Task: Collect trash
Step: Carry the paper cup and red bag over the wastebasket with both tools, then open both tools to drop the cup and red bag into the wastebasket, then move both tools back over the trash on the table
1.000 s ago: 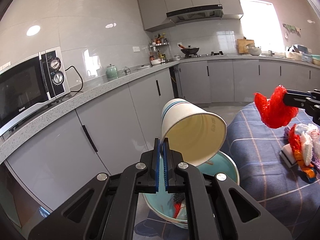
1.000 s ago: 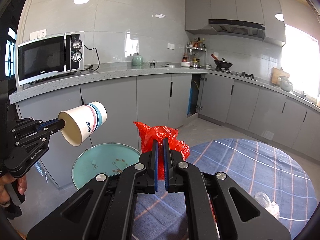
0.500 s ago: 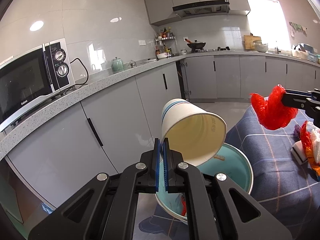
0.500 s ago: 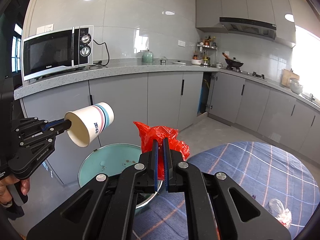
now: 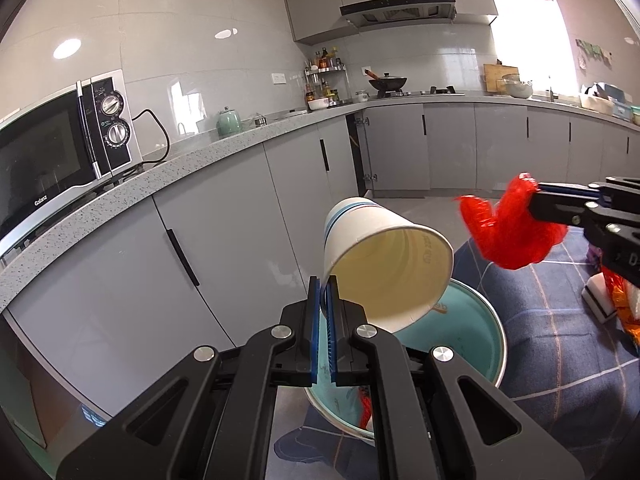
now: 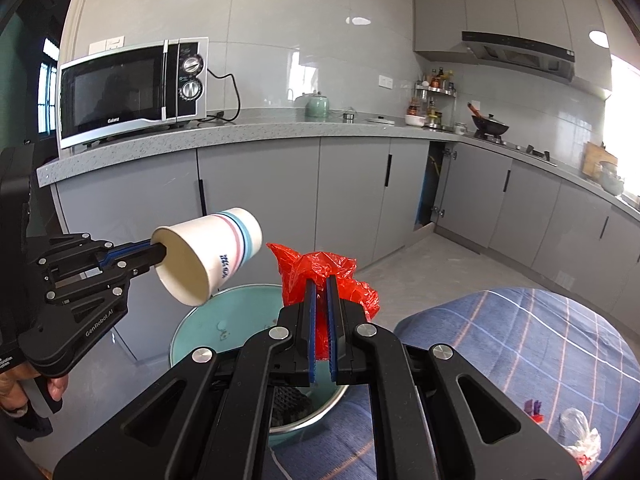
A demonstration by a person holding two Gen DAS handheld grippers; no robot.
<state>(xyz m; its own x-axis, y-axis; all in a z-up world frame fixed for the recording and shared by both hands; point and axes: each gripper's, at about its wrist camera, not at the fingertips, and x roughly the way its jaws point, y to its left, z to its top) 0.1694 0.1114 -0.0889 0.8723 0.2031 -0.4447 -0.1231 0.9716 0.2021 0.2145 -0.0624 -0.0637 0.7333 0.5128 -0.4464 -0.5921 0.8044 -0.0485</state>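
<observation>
Jaws of the left hand-held gripper [image 5: 325, 286] pinch the rim of a paper cup [image 5: 386, 258], which lies tilted on its side with its open mouth turned back toward the camera and its striped base pointing away. Directly beneath it stands a teal trash bin [image 5: 486, 330], its rim partly hidden by the cup; a scrap of red shows inside, low down. To the right in this view the right hand-held gripper [image 5: 534, 200] comes in level, clamped on a crumpled red plastic bag [image 5: 510, 236] that hangs near the bin, over the edge of a desk covered by a blue plaid cloth [image 5: 560, 360]. More wrappers in orange and white [image 5: 618, 308] lie on that cloth at the far right.

The right wrist camera shows the bag [image 6: 320, 276] bunched between its own closed blue pads and sticking up above them, with the bin [image 6: 192, 332] just behind and below. Only here is the cup's side print visible [image 6: 210, 254], with pink and blue bands near its base, along with the left gripper's body [image 6: 160, 254] and the person's fingers [image 6: 54, 390] around its handle. A small clear bag [image 6: 576, 432] lies on the cloth [image 6: 500, 340] at lower right. Farther back, a microwave [image 6: 132, 90] sits on the grey kitchen counter [image 6: 280, 128].
</observation>
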